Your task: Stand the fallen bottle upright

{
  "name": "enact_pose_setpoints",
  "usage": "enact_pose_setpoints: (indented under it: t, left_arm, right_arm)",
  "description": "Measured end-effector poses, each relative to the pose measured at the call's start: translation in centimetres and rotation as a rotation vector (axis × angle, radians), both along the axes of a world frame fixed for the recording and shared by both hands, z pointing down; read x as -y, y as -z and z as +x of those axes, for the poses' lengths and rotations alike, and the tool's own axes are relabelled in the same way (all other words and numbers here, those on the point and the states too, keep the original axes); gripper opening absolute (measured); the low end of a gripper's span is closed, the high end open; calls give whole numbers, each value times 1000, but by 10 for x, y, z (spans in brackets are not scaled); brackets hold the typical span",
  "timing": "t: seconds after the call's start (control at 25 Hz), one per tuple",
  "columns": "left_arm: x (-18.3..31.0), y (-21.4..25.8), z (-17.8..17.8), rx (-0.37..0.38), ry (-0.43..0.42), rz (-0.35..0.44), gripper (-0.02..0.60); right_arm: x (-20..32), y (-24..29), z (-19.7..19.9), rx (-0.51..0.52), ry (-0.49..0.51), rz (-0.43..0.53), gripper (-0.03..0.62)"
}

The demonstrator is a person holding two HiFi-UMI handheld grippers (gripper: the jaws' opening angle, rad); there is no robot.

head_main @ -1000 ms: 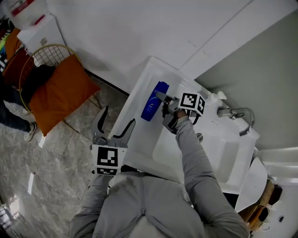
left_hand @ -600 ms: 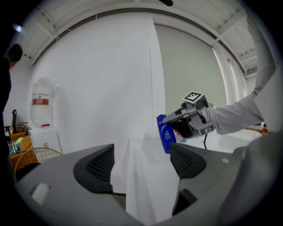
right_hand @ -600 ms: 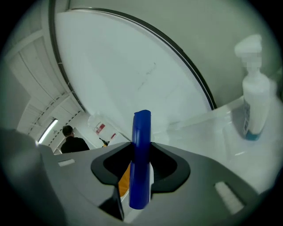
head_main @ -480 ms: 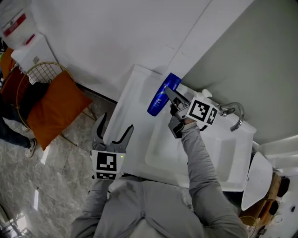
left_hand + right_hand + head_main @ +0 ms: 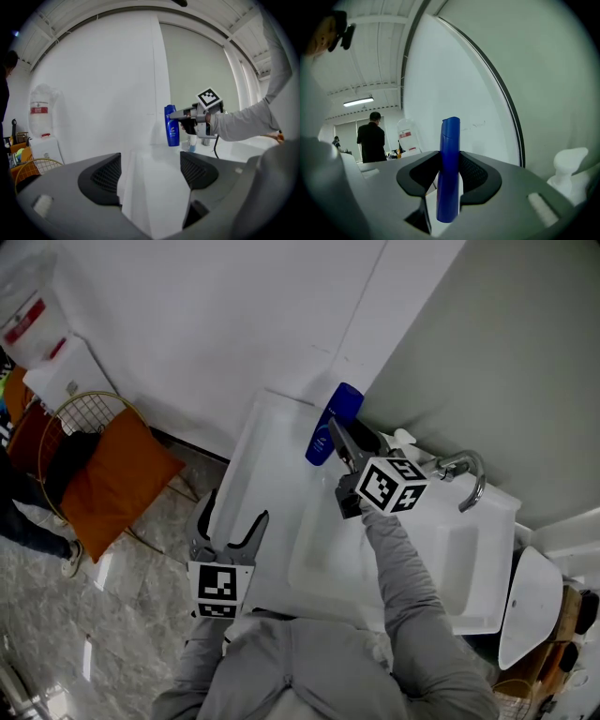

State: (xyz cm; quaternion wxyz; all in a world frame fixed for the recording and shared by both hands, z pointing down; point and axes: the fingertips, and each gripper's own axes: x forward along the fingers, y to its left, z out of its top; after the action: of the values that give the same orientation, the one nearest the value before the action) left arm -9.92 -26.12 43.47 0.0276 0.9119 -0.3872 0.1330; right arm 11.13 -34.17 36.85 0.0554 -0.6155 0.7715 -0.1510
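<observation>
- Head view: the blue bottle (image 5: 336, 420) is gripped about mid-body by the right hand-held gripper (image 5: 337, 439), over the back corner of the white worktop (image 5: 267, 432) beside the sink. It looks like stiff, glossy plastic, probably light. The glossy walls may slip, so a mid-body hold seems safest. The left hand-held gripper (image 5: 233, 514) hangs well apart at the near edge.
- Left gripper view: this gripper's jaws stand wide with nothing between them. Beyond, the bottle is upright, cap up. Its base is close to the worktop, but I cannot tell whether it touches.
- Right gripper view: both pads press the bottle's narrow sides. Its base is hidden behind the gripper body, and the opaque wall hides how full it is. A white pump dispenser (image 5: 568, 164) is cut off at the right.
</observation>
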Motion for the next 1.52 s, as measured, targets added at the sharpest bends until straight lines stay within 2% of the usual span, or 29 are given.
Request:
enact_pose_setpoints:
  t: [0.24,0.56,0.84,1.2,1.52]
  left_arm:
    - [2,-11,-7,59,39,-28,422]
    - [11,-25,-23,136,102,-67,422]
    - [19,-37,-22,152,111,-100,422]
    - [21,-44,-16,199,104,-113,422]
    - [19,-43,-3,195,79,-103,422]
  right_arm:
    - [29,-20,-9,-172,-1,68,135]
    - [68,-68,-5,-175,-8,44,135]
    - [79,-79,-22,-299,49,118,135]
    - [85,-95,-27,-305,85,139,135]
    - [71,-97,-27,-306,114,192,137]
